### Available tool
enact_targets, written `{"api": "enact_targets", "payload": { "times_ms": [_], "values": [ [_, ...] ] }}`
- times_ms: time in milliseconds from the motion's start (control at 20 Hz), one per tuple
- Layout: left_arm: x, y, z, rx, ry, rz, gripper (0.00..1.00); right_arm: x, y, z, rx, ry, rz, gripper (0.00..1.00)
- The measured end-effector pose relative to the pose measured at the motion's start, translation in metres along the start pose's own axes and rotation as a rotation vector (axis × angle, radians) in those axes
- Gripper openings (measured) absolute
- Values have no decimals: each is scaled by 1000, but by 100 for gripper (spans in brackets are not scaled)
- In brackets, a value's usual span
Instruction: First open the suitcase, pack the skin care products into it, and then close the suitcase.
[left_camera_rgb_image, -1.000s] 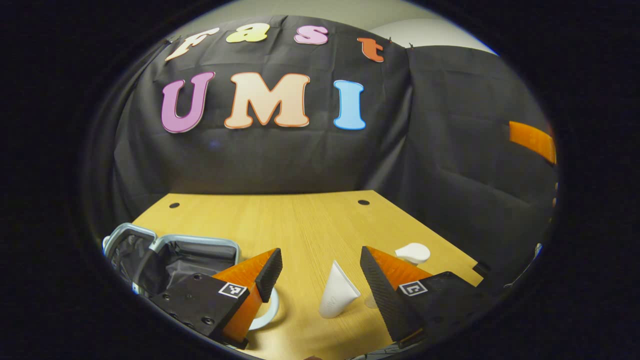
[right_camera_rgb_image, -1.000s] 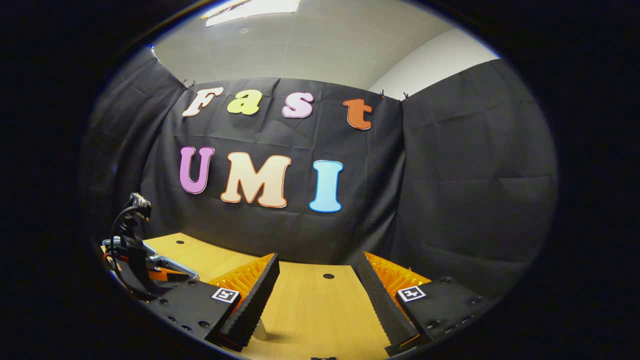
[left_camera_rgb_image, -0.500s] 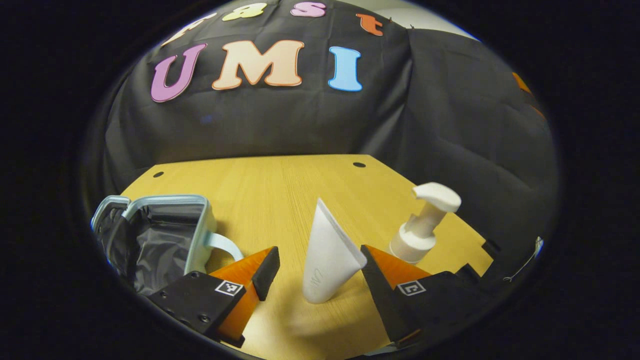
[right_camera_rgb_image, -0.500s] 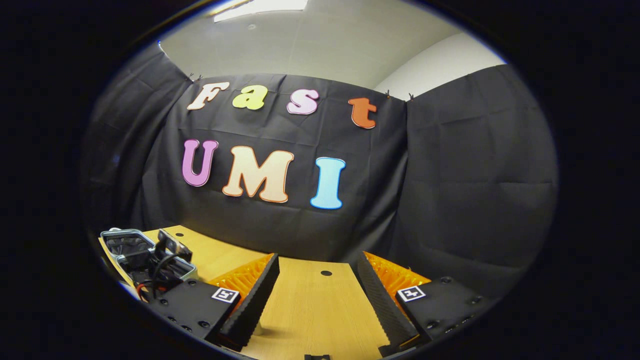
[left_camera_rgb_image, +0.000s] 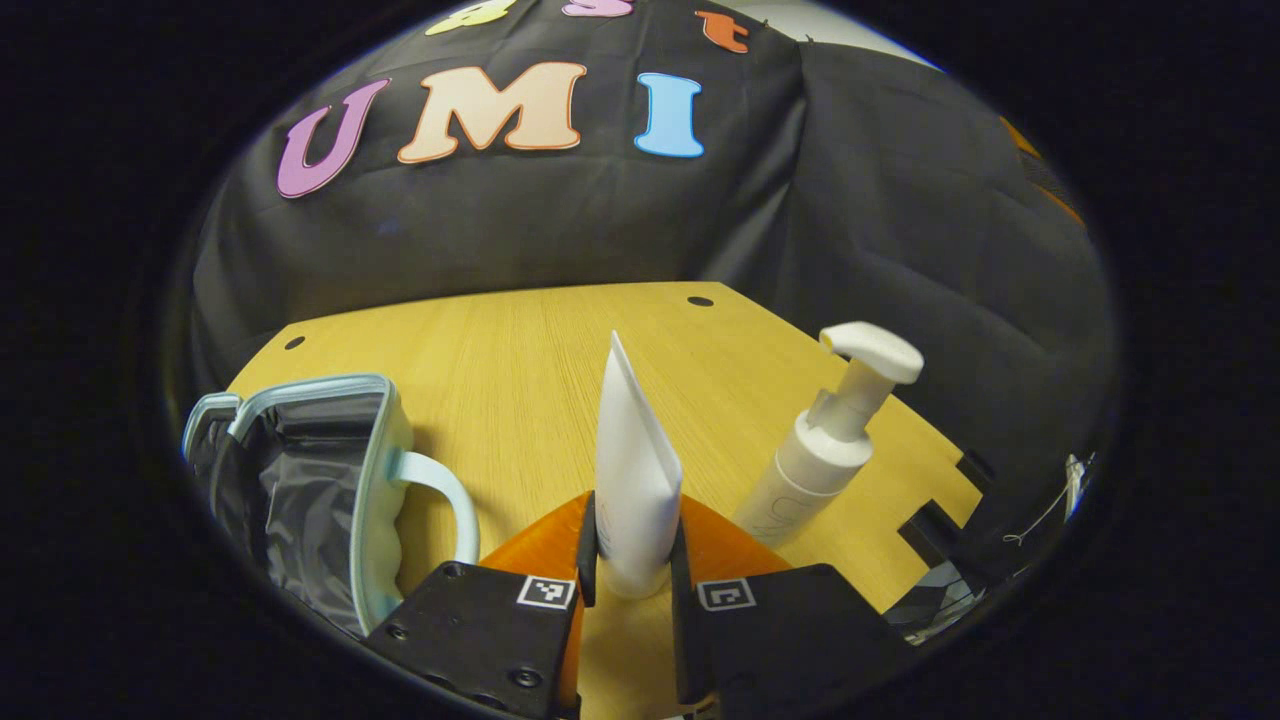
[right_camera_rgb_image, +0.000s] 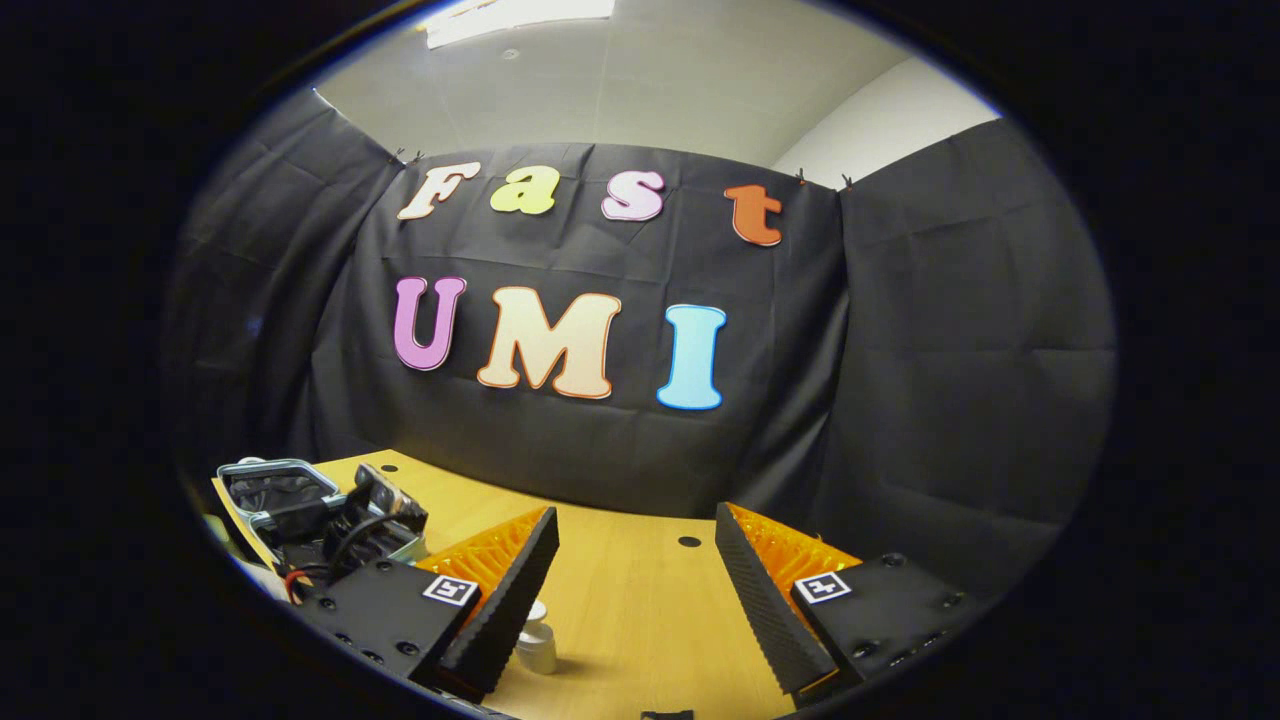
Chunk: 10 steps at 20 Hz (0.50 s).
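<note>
- Far left, the suitcase lies open on the bench, dark lining showing, its pale handle arching toward the middle.
- Centre, the left tongs are clamped narrow on the white tube, low on its body near the cap end, with the flat crimped end pointing up.
- Risk, as I read it: the tube is soft and tapered, so on the carry to the case it could squirm or pivot out, and a hard squeeze could dent it.
- The handle stands between the tube and the case mouth; a low carry might clip it or the rim.
- Just right of the tube stands the pump bottle, upright and close by; a sideways lift could knock it over.
- In the right gripper view, the right tongs hang wide and empty above the bench, a small jar beside the left finger.
</note>
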<state>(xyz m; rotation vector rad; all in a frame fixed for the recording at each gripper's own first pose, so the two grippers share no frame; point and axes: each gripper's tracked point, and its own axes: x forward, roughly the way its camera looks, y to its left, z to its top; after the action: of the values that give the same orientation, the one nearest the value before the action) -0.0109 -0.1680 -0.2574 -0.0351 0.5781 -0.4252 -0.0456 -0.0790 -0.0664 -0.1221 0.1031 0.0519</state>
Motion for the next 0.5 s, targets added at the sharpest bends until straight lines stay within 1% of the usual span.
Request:
{"api": "enact_targets", "payload": {
  "times_ms": [200,450,500],
  "values": [
    [-31,10,41,11,-59,15,30,19,23,-35,16,61,46,99],
    [-71,36,77,38,-106,77,30,35,55,-81,42,141,115,99],
    [-77,42,82,34,-117,88,33,38,61,-90,45,156,126,99]
  ]
}}
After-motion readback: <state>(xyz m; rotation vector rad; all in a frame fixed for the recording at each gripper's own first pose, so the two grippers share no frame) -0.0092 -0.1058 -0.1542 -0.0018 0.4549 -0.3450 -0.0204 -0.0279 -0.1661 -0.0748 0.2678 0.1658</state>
